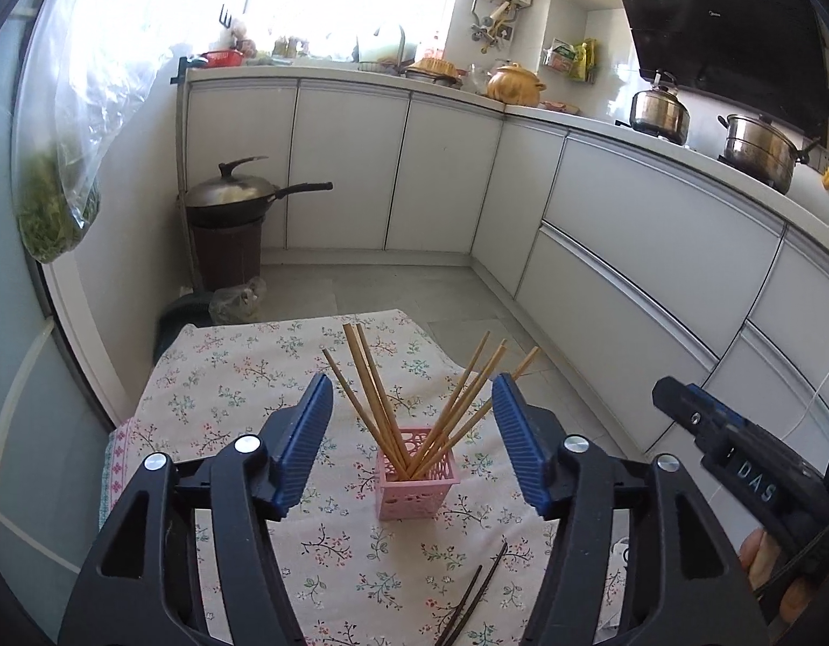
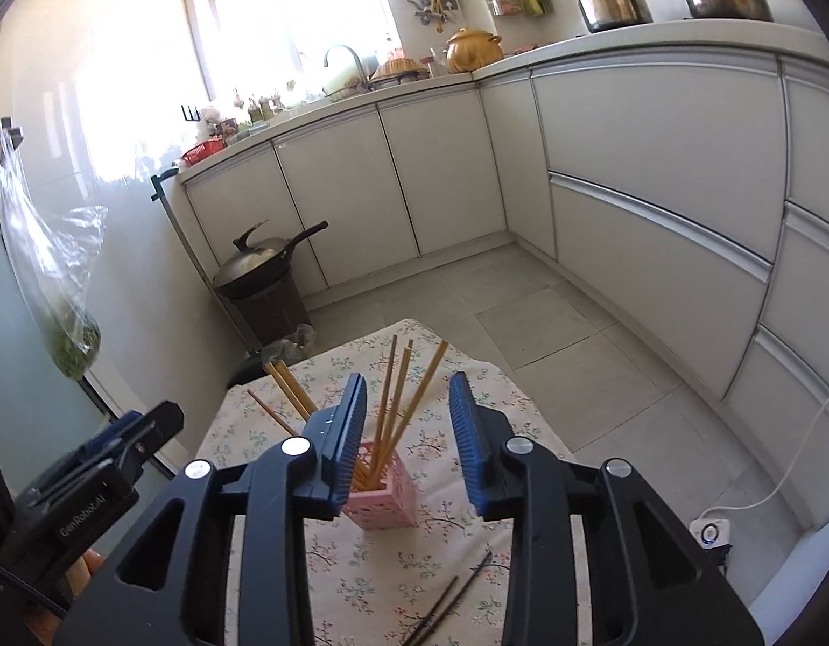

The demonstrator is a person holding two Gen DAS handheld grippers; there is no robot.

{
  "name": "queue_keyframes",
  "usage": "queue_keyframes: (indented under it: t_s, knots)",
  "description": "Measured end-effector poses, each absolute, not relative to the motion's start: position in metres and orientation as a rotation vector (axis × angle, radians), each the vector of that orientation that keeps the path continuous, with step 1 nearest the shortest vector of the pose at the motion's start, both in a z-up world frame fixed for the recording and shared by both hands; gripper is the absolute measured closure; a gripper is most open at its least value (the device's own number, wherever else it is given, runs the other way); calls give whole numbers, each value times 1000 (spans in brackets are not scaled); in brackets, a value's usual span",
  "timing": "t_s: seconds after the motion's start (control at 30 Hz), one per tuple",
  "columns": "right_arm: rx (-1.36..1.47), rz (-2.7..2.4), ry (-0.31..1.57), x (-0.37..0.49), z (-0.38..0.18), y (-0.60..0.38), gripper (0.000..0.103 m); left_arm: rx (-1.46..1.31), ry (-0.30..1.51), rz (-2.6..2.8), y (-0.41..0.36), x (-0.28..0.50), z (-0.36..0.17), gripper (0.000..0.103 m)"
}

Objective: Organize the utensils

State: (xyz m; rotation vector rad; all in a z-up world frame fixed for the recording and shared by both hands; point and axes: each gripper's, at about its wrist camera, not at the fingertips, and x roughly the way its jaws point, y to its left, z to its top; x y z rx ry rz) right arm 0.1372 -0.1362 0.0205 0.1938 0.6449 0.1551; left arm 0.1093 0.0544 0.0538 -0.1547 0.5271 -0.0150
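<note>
I've got the left gripper (image 1: 412,420) low centre of its cam, jaws apart w/ nothing between them; the pink holder (image 1: 417,490) and its fan of bamboo chopsticks (image 1: 414,404) just show thru the gap, further off on the floral cloth (image 1: 242,377). Right of that, bottom centre-right of the frame, two dark chopsticks (image 1: 476,600) lie flat on the cloth, near the holder but not touching it. Far right edge of the same view, the right gripper pokes in.

In the right cam, the right gripper (image 2: 408,430) sits low centre, jaws also parted and gripping nothing, holder (image 2: 385,500) behind them. Dark pair (image 2: 449,600) is lower right of centre here.

My read: light sticks are already stowed, both tools free, so the step in hand is fetching the dark pair. Next move calls for dropping one gripper low to the cloth, lining jaws across the thin sticks, pinching both w/o snagging fabric, then tipping them upright into the holder. Thin + flat = easy to miss.
</note>
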Motion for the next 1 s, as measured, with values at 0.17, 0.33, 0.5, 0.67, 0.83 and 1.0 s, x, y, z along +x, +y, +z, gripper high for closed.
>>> queue_keyframes:
  t_s: [0.17, 0.33, 0.5, 0.67, 0.83, 1.0]
  knots:
    - [187, 134, 651, 124, 13, -143, 61, -122, 518, -8, 47, 101, 51, 34]
    - [184, 112, 633, 112, 12, -149, 47, -108, 520, 0, 42, 94, 44, 25]
    - [187, 82, 635, 107, 8, -157, 33, -94, 523, 1, 38, 89, 40, 15]
    - [204, 52, 649, 104, 4, -165, 20, -83, 533, 1, 34, 87, 37, 7]
    - [206, 25, 665, 105, -2, -172, 7, -54, 575, -3, 30, 91, 25, 7]
    - [226, 7, 705, 106, -14, -181, 7, -37, 596, -3, 27, 93, 16, 7]
